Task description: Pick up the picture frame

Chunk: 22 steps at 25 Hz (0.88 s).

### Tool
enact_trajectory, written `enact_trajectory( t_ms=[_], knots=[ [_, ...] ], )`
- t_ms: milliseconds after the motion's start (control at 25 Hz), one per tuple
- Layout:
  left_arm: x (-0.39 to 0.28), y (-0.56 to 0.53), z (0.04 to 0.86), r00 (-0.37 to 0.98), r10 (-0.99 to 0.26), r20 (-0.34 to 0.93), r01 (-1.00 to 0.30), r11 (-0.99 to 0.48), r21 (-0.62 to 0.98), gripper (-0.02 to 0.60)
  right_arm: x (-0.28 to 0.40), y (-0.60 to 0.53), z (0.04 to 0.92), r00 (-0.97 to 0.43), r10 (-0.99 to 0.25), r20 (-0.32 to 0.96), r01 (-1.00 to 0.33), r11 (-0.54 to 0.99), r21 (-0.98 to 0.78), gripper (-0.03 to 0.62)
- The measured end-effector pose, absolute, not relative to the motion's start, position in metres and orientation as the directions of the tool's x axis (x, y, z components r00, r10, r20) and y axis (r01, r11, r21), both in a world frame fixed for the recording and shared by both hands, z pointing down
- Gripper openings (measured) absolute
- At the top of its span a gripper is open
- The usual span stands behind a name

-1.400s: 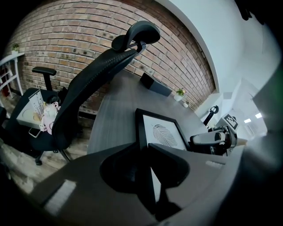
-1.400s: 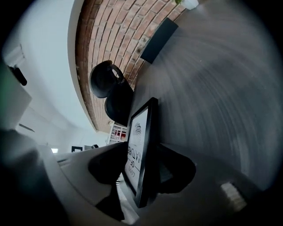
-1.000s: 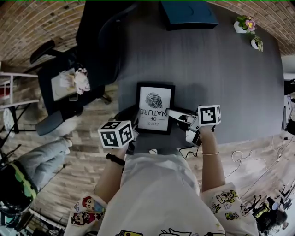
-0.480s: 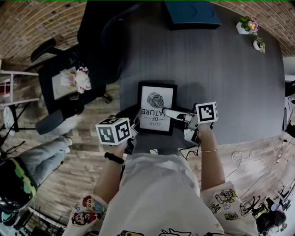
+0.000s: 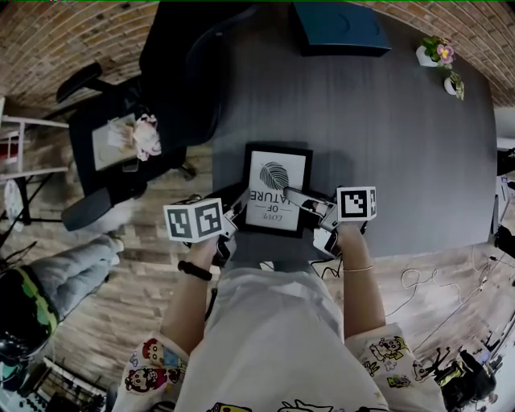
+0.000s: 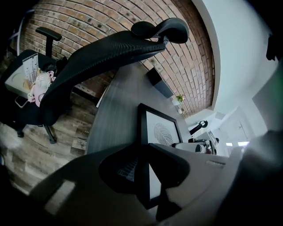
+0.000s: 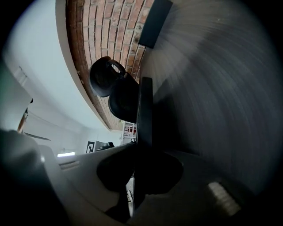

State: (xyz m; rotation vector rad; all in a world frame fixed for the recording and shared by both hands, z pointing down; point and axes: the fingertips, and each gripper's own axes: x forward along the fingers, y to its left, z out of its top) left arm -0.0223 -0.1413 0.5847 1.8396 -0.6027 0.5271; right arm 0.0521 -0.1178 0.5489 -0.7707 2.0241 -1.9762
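Black-edged and rectangular, the picture frame [image 5: 277, 191] holds a white print of a dark fingerprint over lettering. It sits at the near edge of the dark grey, wood-grained desk [image 5: 386, 121], right in front of the person. The left claw [image 5: 235, 216] comes in from the frame's near left corner, tilted downward, and its pale, smooth jaws are clamped on that thin black edge. The right claw [image 5: 293, 196] reaches in almost level from the opposite side. Its jaws are closing with the frame's right edge between them, and the dark pads already touch it. A marker cube [image 5: 356, 203] rides above the right hand. Beyond the frame's left side stands a black mesh office chair [image 5: 181, 72]. A dark teal box [image 5: 338, 24] rests on the far edge.
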Motion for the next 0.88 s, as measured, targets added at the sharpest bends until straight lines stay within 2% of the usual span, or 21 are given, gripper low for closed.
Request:
enact_trajectory(
  t_ms=[160,520,800,880],
  knots=[
    [-0.021,-0.141,0.585,0.773,-0.154,0.615,-0.63,-0.295,0.718,0.086,0.059,-0.117,0.555,-0.82,-0.52,0.241,-0.251,-0.051,-0.967,0.023],
    [-0.02,-0.142,0.584,0.762,-0.179,0.623,-0.645,-0.302,0.702,0.087,0.058,-0.12,0.545,-0.813,-0.555,0.176,-0.2,-0.018,-0.98,0.015],
    [-0.021,-0.142,0.582,0.758,-0.221,0.614,-0.651,-0.325,0.686,0.092,0.063,-0.115,0.551,-0.792,-0.556,0.253,-0.271,-0.051,-0.961,0.015],
    [-0.023,-0.143,0.579,0.758,-0.233,0.609,-0.651,-0.322,0.687,0.095,0.058,-0.117,0.542,-0.798,-0.559,0.224,-0.255,-0.024,-0.967,0.015]
  ],
)
